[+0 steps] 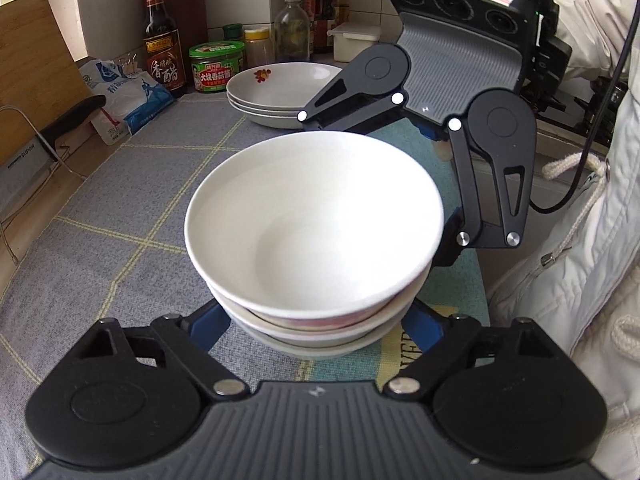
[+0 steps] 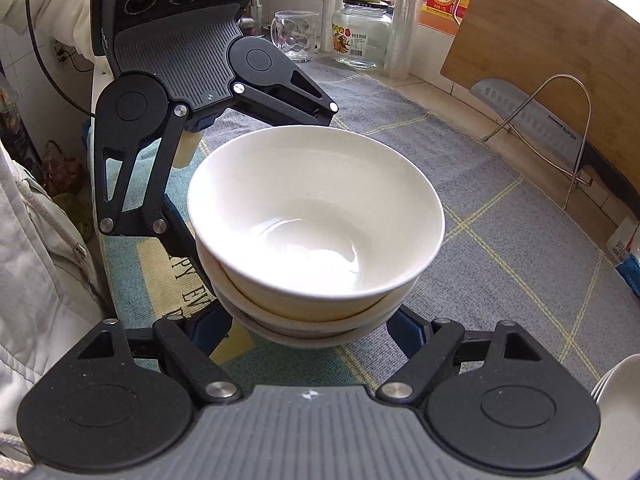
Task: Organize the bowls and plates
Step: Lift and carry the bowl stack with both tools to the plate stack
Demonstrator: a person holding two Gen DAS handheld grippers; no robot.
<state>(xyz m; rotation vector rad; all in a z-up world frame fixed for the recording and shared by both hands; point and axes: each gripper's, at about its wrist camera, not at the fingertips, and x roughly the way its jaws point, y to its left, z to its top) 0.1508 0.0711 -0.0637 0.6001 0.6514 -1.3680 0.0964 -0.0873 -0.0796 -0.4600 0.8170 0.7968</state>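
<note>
A stack of three white bowls [image 1: 316, 224] sits between both grippers, over the grey checked cloth [image 1: 120, 200]; it also shows in the right wrist view [image 2: 316, 216]. My left gripper [image 1: 316, 332] has its blue fingers spread wide around the bottom of the stack, one on each side. My right gripper [image 2: 316, 328] does the same from the opposite side, and it shows across the stack in the left wrist view [image 1: 400, 168]. The fingertips are hidden under the bowls, so contact is unclear. A stack of white plates [image 1: 280, 92] with a red print stands behind.
Sauce bottles [image 1: 162, 36], a green-lidded jar [image 1: 216, 66] and a salt bag [image 1: 124, 96] line the back wall. A cutting board [image 2: 560, 60], a cleaver [image 2: 532, 120] on a wire rack, a glass jar [image 2: 362, 32] and a glass mug [image 2: 296, 36] stand along the other side.
</note>
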